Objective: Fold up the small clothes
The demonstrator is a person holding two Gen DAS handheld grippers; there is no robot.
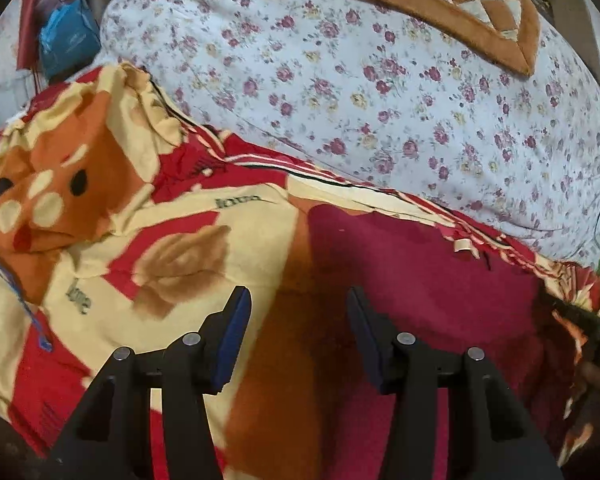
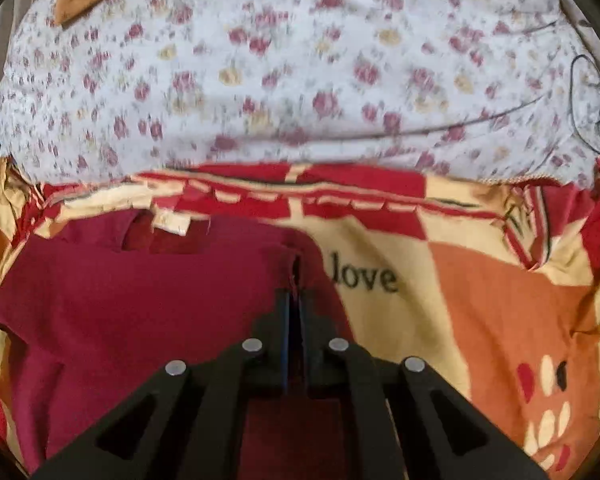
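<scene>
— Two grippers over the bed, both tilted down. Start at the left: what do you see?

— Left gripper (image 1: 298,300) hangs with its jaws apart, blue pads (image 1: 232,340) facing each other, nothing between them. Under it lies the patterned blanket (image 1: 172,248), cream, red and orange, printed with "love" and a bear's face.

— And the garment?

— Dark red garment (image 2: 140,304) lies flat on that blanket. In the left wrist view it spreads from below the gripper toward the right; its cream neck label (image 2: 172,222) sits at the far edge.

— The right one?

— Right gripper (image 2: 295,296) has its jaws pressed together on the garment's right-hand edge; a ridge of the red cloth stands up between the fingertips, just beside the "love" lettering.

— Behind all that?

— Floral bedsheet (image 1: 340,80), white with purple roses, and on it an orange-bordered cushion (image 1: 440,4) with a diamond pattern. At far left a blue bag (image 1: 66,36) stands off the bed.
</scene>
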